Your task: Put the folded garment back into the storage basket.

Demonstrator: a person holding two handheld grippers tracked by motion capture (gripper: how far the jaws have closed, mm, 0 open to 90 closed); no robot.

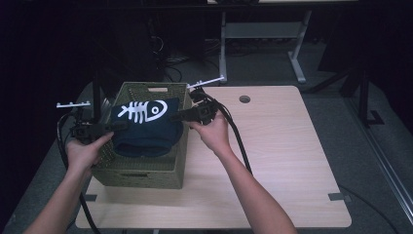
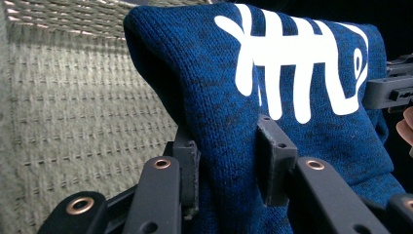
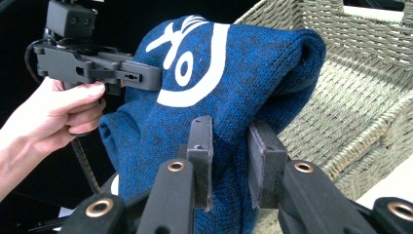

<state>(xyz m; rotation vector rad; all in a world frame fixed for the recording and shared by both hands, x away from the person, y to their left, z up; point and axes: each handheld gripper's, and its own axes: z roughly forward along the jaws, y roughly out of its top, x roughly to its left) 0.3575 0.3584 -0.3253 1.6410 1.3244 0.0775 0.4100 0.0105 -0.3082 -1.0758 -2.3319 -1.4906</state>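
A dark blue knit garment [image 1: 146,127] with a white fish-skeleton print hangs folded over the open top of a woven green basket [image 1: 141,170]. My left gripper [image 1: 117,126] grips its left edge, jaws shut on the knit [image 2: 229,161]. My right gripper [image 1: 176,116] pinches the right edge, jaws shut on the fabric [image 3: 231,161]. In the right gripper view the left gripper [image 3: 151,78] bites the far side of the garment [image 3: 219,83], held by a hand. The garment [image 2: 292,68] is stretched between both grippers above the basket [image 2: 78,112].
The basket [image 3: 350,92] stands on the left part of a light wooden table [image 1: 282,156] with a round cable hole [image 1: 244,99]. Black cables trail from both grippers. A desk frame and dark floor lie beyond the table's far edge.
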